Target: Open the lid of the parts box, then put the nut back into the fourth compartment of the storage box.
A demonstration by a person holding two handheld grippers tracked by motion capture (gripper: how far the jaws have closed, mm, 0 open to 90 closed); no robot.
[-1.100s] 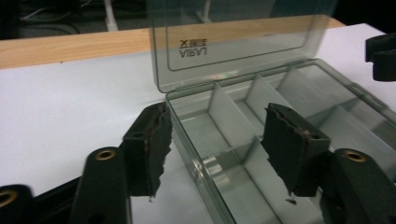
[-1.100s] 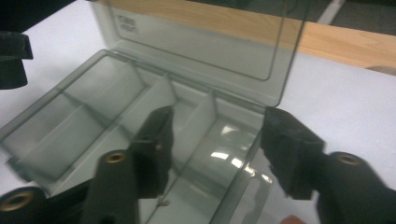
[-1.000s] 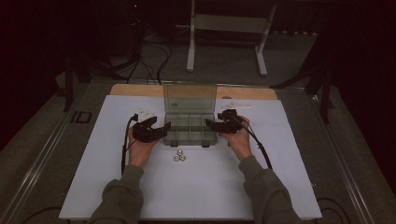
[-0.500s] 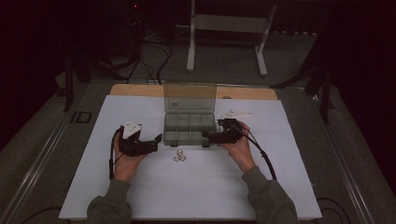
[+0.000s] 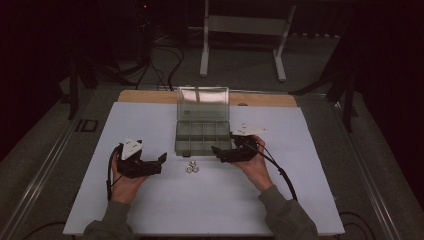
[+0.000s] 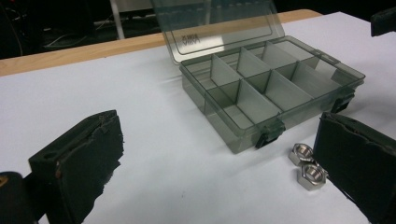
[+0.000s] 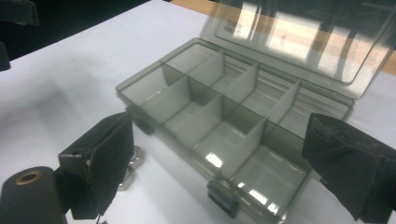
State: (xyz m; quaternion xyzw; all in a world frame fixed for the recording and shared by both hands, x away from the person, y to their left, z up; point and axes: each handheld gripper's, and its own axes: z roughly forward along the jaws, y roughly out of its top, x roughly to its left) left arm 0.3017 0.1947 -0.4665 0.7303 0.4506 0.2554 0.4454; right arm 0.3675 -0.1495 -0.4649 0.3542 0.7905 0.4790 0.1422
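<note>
Both the left gripper (image 5: pixel 161 159) and the right gripper (image 5: pixel 216 150) have just been opening — jaws wide, holding nothing — flanking the compartment box (image 5: pixel 202 137) and the nuts (image 5: pixel 192 167).

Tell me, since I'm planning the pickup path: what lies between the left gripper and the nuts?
Nothing: in the high view, bare white table separates the left gripper from the nuts; its open jaws hold nothing.

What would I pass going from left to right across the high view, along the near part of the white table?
Left hand-held gripper → the small metal nuts → right hand-held gripper. The open compartment box sits just behind the nuts, farther from the person.
</note>
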